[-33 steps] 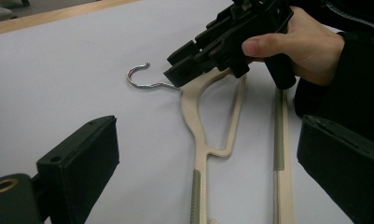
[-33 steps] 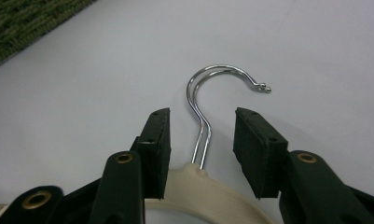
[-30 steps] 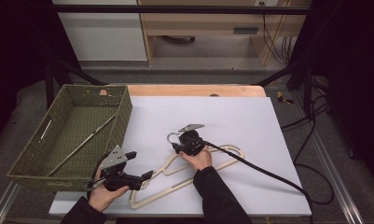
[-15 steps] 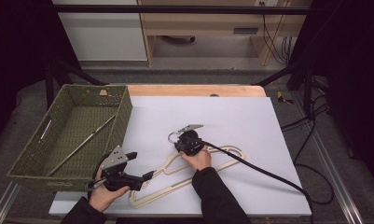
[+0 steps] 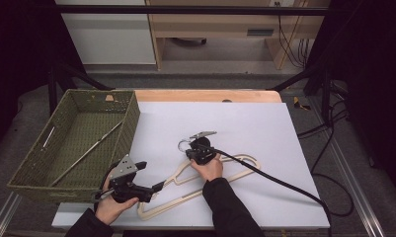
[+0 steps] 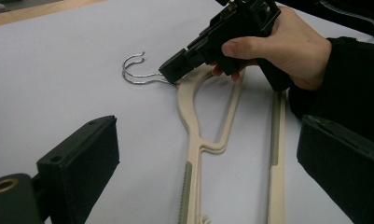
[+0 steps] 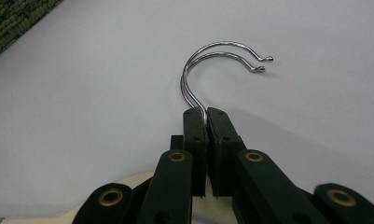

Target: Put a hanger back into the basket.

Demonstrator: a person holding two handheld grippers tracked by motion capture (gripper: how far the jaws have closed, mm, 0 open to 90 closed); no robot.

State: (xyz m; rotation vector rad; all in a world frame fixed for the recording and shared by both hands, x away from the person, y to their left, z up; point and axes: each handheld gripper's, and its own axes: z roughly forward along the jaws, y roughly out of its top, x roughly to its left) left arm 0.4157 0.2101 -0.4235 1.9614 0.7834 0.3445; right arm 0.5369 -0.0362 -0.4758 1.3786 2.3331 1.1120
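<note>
Right gripper view shows the right gripper (image 7: 206, 122) with its black jaws just closed onto the stems of two chrome wire hooks (image 7: 212, 60), which lie stacked, one just above the other; the stems vanish between the pads, and the neck below them is hidden by the gripper body. These hooks belong to the cream plastic clothes hangers with grey ribbed grip strips (image 6: 194, 140), lying flat on the white table sheet (image 5: 245, 123). How many hanger bodies are stacked I cannot tell from the high view, where the hand (image 5: 209, 168) covers the neck. The left gripper (image 6: 208, 154) hovers near the hangers' shoulder with its jaws spread wide, nothing between them. A thin metal rod (image 5: 87, 152) rests slantwise in the green woven basket (image 5: 131, 116) at the table's left. No lettering or brand marks are readable anywhere.
</note>
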